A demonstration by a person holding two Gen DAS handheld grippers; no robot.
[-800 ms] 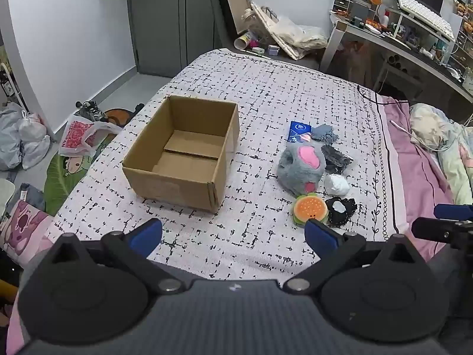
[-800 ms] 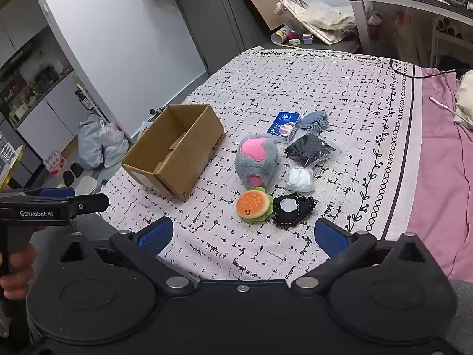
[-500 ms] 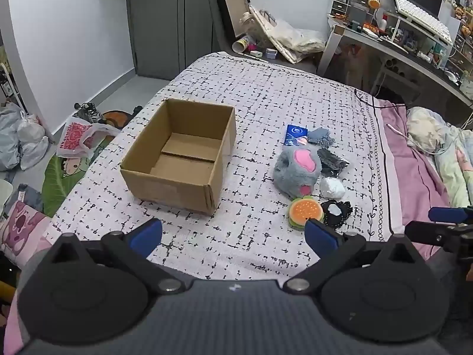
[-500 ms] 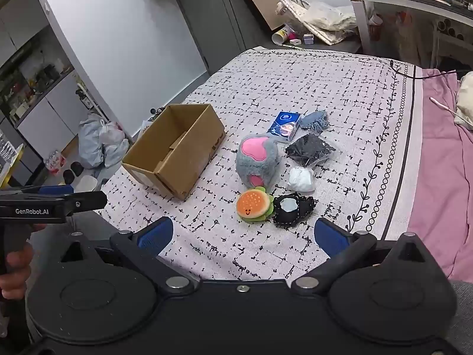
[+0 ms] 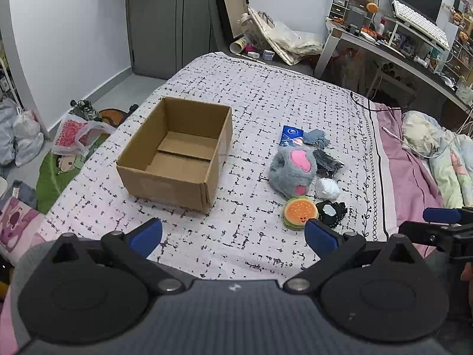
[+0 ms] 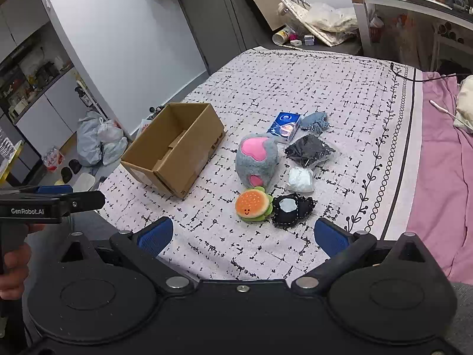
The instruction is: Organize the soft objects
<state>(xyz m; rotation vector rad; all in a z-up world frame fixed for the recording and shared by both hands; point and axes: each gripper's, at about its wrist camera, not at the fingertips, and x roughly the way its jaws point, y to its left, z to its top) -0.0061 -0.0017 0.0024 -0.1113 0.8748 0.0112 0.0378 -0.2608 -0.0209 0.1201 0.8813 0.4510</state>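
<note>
An empty cardboard box (image 5: 177, 153) (image 6: 174, 151) stands open on the patterned bedspread. To its right lies a cluster of soft things: a grey plush with pink patches (image 5: 292, 168) (image 6: 257, 159), a burger plush (image 5: 300, 211) (image 6: 252, 204), a black pouch with a white patch (image 5: 331, 211) (image 6: 291, 208), a white bundle (image 5: 326, 188) (image 6: 300, 179), a black bagged item (image 6: 309, 149), a blue tissue pack (image 6: 285, 125) and a blue-grey cloth (image 6: 316, 119). My left gripper (image 5: 233, 236) and right gripper (image 6: 248, 236) hover open over the near bed edge, holding nothing.
The bedspread (image 5: 266, 94) ends in a pink sheet (image 6: 437, 162) and crumpled bedding (image 5: 437, 148) at the right. Bags (image 6: 100, 142) and clutter lie on the floor left of the bed. A desk (image 5: 399, 50) stands at the far right.
The left wrist view has shifted slightly, so the box and plush cluster sit a little lower and further left in frame. The right view is nearly unchanged. Both grippers stay open.
</note>
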